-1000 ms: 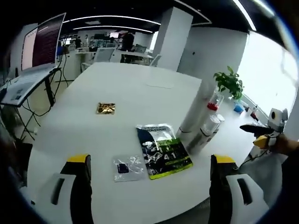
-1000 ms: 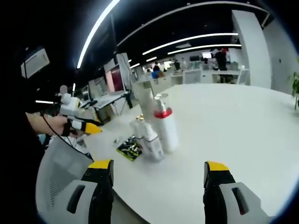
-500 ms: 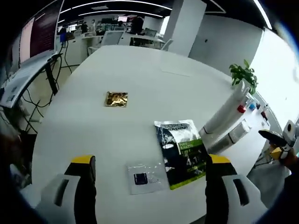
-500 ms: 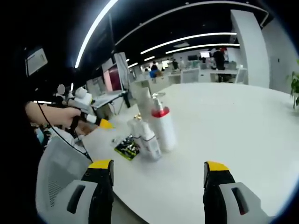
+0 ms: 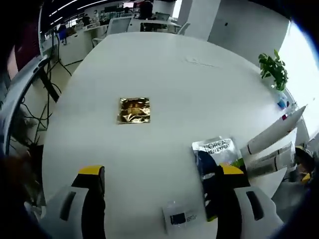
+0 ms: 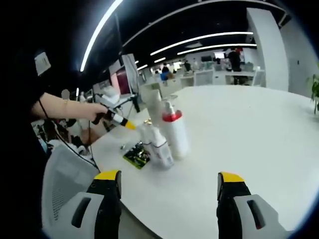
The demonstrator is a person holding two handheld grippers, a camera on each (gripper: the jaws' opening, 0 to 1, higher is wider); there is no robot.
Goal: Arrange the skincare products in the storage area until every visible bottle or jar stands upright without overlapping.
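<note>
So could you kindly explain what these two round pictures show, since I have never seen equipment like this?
There is no robot here. A person holds a two-jaw gripper in each hand, and a fisheye camera rides on each, looking forward past its own yellow-tipped jaws.

In the left gripper view, the left gripper, jaws apart and holding nothing, looks down on a white table. On it lie a gold sachet, a dark packet and a small clear pouch.

In the right gripper view, the right gripper is also open and holds nothing. Ahead stand a red-collared bottle and some smaller white bottles, upright and close together. The person's hand brings the other gripper in from the left.
</note>
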